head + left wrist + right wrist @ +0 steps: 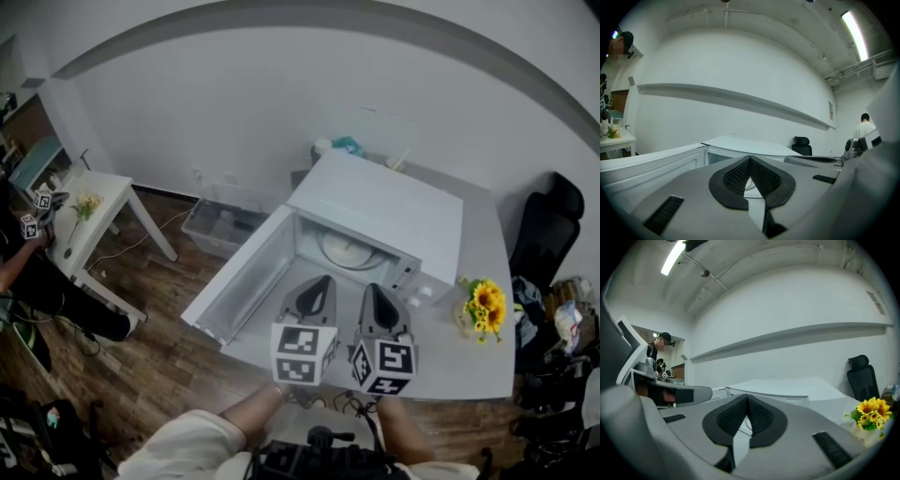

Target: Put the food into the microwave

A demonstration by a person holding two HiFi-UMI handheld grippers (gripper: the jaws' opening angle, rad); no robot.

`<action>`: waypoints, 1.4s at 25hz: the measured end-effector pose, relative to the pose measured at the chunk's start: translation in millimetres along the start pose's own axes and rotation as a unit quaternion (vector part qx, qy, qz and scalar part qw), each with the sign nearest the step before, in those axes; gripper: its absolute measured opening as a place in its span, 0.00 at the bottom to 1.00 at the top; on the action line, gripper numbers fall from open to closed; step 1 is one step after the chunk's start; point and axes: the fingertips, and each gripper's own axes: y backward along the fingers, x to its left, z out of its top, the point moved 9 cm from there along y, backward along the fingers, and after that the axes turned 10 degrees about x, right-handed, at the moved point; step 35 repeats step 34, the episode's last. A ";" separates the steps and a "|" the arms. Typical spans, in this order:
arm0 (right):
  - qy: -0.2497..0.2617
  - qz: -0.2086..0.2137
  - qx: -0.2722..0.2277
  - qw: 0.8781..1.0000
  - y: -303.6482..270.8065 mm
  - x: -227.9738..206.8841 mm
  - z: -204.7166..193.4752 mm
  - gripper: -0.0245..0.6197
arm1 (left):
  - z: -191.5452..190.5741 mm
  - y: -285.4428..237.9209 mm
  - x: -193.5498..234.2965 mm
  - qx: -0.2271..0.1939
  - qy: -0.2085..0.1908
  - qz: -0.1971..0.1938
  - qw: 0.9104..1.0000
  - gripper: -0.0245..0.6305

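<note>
A white microwave (375, 211) stands on the grey table (487, 361) with its door (239, 277) swung open to the left. Inside lies a pale round plate (349, 249); whether food is on it I cannot tell. My left gripper (323, 281) and right gripper (370, 289) hover side by side just in front of the opening, pointing at it. Both are shut with nothing between the pads. In the left gripper view the left gripper (750, 158) has its tips meeting before the microwave (740, 143). The right gripper (746, 397) looks the same in its own view.
A vase of sunflowers (485, 305) stands on the table right of the microwave, with a black chair (548, 230) beyond. At the left are a small white table (94, 202) and a person's arm; a clear bin (217, 225) sits on the wooden floor.
</note>
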 end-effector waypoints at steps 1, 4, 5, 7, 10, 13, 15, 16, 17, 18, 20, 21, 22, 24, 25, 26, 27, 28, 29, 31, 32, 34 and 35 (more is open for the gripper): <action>0.001 0.001 0.003 1.000 -1.0 -0.3 0.2 0.07 | -0.7 -1.1 0.2 0.002 0.000 -0.001 1.000 0.05; 0.006 -0.001 0.007 1.000 -2.4 -0.7 0.9 0.07 | -1.9 -3.2 1.2 0.006 -0.002 0.000 1.000 0.05; 0.006 -0.002 0.008 1.000 -2.8 -1.3 0.8 0.07 | -2.5 -4.1 1.6 0.008 -0.004 0.001 1.000 0.05; 0.008 -0.004 0.010 1.000 -4.1 -2.8 0.3 0.07 | -3.1 -6.3 1.7 0.008 -0.004 0.002 1.000 0.05; 0.012 -0.007 0.013 1.000 -5.6 -4.2 -0.2 0.07 | -3.5 -9.1 0.4 0.007 0.005 -0.004 1.000 0.05; 0.015 -0.009 0.016 1.000 -6.5 -4.5 -0.6 0.06 | -4.2 -10.7 0.8 0.008 0.008 -0.005 1.000 0.05; 0.017 -0.009 0.018 1.000 -7.7 -4.6 -0.6 0.06 | -3.9 -12.0 1.5 0.009 0.009 -0.005 1.000 0.05; 0.018 -0.008 0.019 1.000 -8.3 -4.7 -0.5 0.06 | -3.5 -12.8 1.6 0.009 0.009 -0.005 1.000 0.05; 0.018 -0.007 0.019 1.000 -8.6 -4.9 -0.4 0.06 | -3.0 -13.3 1.6 0.009 0.010 -0.004 1.000 0.05; 0.019 -0.007 0.019 1.000 -8.8 -5.2 -0.3 0.06 | -2.7 -13.8 1.5 0.008 0.010 -0.004 1.000 0.05; 0.020 -0.007 0.020 1.000 -9.2 -5.8 -0.6 0.06 | -2.4 -14.5 1.4 0.008 0.010 -0.004 1.000 0.05; 0.020 -0.007 0.021 1.000 -9.4 -6.2 -1.0 0.06 | -2.7 -14.7 1.5 0.009 0.009 -0.003 1.000 0.05; 0.020 -0.007 0.022 1.000 -9.5 -6.4 -1.6 0.06 | -3.3 -14.7 1.9 0.011 0.007 -0.001 1.000 0.05; 0.020 -0.007 0.022 1.000 -9.8 -6.3 -2.5 0.06 | -3.9 -14.5 2.5 0.012 0.004 0.000 1.000 0.05; 0.020 -0.007 0.022 1.000 -10.0 -6.1 -2.7 0.06 | -3.3 -14.4 2.4 0.010 0.005 -0.001 1.000 0.05; 0.021 -0.007 0.022 1.000 -10.3 -5.7 -2.7 0.06 | -1.9 -13.8 2.5 0.009 0.005 -0.001 1.000 0.05; 0.022 -0.007 0.022 0.999 -10.5 -5.4 -2.6 0.06 | 0.1 -12.9 2.7 0.007 0.004 0.001 1.000 0.05; 0.023 -0.007 0.022 0.999 -10.7 -5.1 -2.3 0.06 | 1.9 -12.0 3.0 0.007 0.003 0.003 1.000 0.05; 0.024 -0.006 0.022 0.999 -10.7 -4.9 -1.9 0.06 | 2.8 -11.5 3.2 0.007 0.001 0.004 1.000 0.05; 0.025 -0.006 0.022 0.999 -10.3 -4.2 -1.3 0.06 | 2.1 -11.3 3.6 0.008 0.001 0.002 1.000 0.05; 0.025 -0.006 0.022 0.999 -10.1 -3.7 -1.3 0.06 | 0.4 -11.7 3.8 0.009 0.002 0.000 1.000 0.05; 0.026 -0.006 0.023 0.999 -9.9 -2.8 -1.3 0.06 | -3.7 -12.7 4.2 0.010 0.005 -0.005 1.000 0.05; 0.026 -0.006 0.023 0.999 -9.9 -2.8 -1.3 0.06 | -3.7 -12.7 4.2 0.010 0.005 -0.005 1.000 0.05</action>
